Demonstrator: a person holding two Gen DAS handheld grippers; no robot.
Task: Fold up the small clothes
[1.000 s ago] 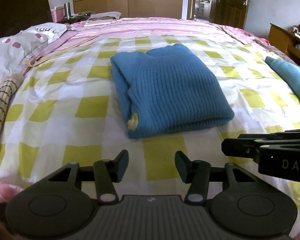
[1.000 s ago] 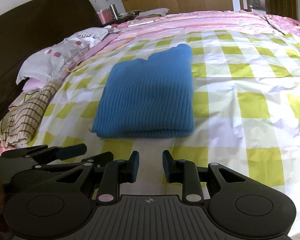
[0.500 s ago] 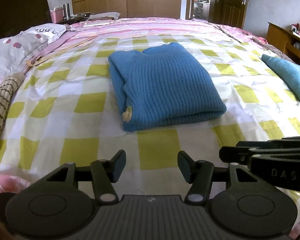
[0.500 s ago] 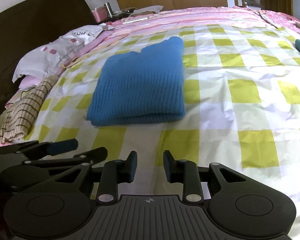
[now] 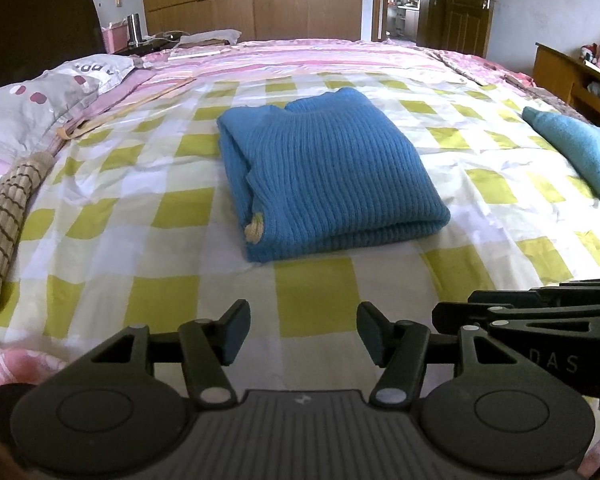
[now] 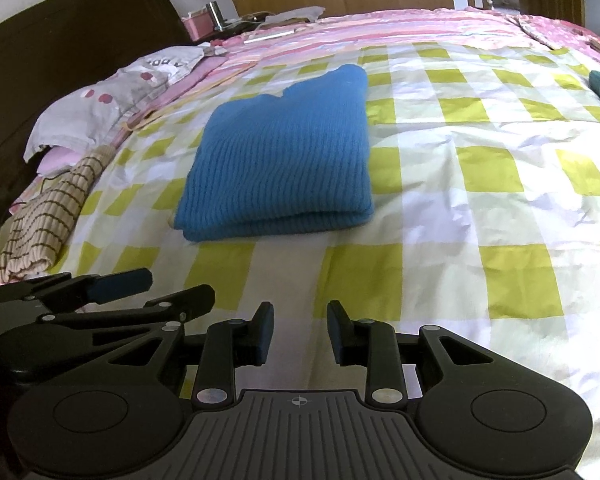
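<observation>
A blue knit sweater (image 5: 324, 176) lies folded into a neat rectangle on the yellow-and-white checked bedsheet (image 5: 160, 208); it also shows in the right wrist view (image 6: 280, 160). My left gripper (image 5: 302, 332) is open and empty, held back from the sweater's near edge. My right gripper (image 6: 300, 332) is open and empty too, also short of the sweater. Each gripper shows at the edge of the other's view: the right gripper (image 5: 540, 316) and the left gripper (image 6: 112, 292).
A beige striped garment (image 5: 0, 220) lies at the left edge of the bed near grey pillows (image 5: 32, 108). A folded teal cloth (image 5: 580, 152) lies at the right. A dark headboard (image 6: 60, 52) stands to the left, a wooden shelf (image 5: 572, 76) at the far right.
Both grippers have drawn back from the folded sweater, which now lies farther off in both views. The sweater itself has not moved. Both stay open.
</observation>
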